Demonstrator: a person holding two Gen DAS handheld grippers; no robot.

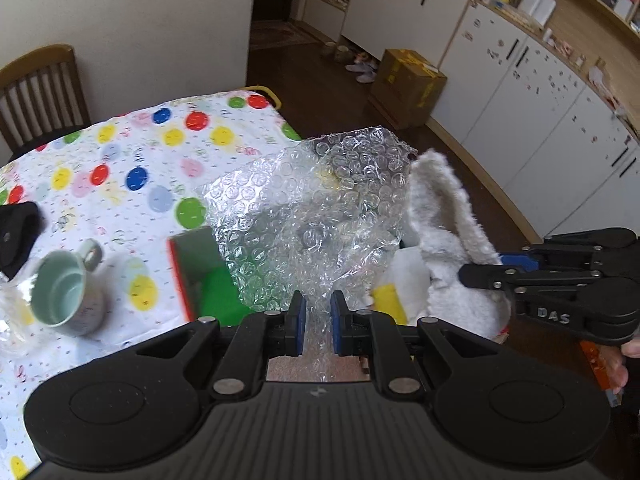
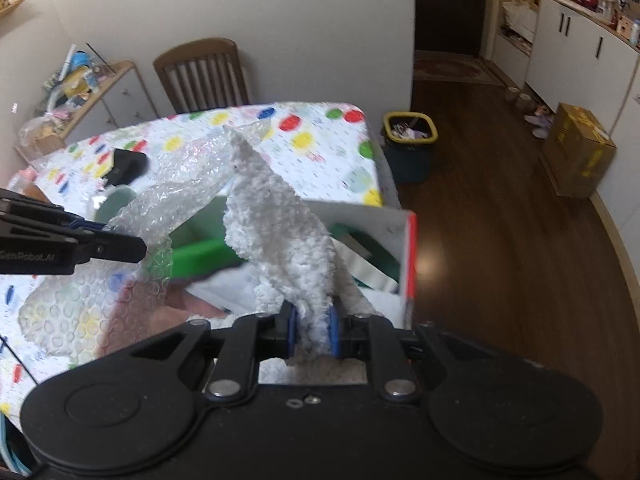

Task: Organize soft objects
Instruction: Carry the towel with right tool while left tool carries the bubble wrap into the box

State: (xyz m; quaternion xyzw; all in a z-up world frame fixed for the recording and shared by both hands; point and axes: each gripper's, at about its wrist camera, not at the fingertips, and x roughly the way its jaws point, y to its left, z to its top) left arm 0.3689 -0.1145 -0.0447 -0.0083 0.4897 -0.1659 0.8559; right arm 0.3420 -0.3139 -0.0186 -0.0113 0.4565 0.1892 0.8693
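Note:
My left gripper (image 1: pixel 318 322) is shut on a sheet of clear bubble wrap (image 1: pixel 312 208) and holds it up over the table. The wrap also shows in the right wrist view (image 2: pixel 176 196), with the left gripper (image 2: pixel 136 247) at its edge. My right gripper (image 2: pixel 313 330) is shut on a fluffy white cloth (image 2: pixel 280 232) that stands up above an open box (image 2: pixel 408 256) with green inside. The cloth (image 1: pixel 448 216) and right gripper (image 1: pixel 472 274) show at the right of the left wrist view. A yellow piece (image 1: pixel 388 300) sits beside the cloth.
The table has a dotted cloth (image 1: pixel 120 152). On it are a pale green mug (image 1: pixel 66 292) and a black object (image 1: pixel 16 232). A wooden chair (image 2: pixel 204 76) stands behind the table. A bin (image 2: pixel 410 148) and cardboard box (image 2: pixel 576 152) stand on the floor.

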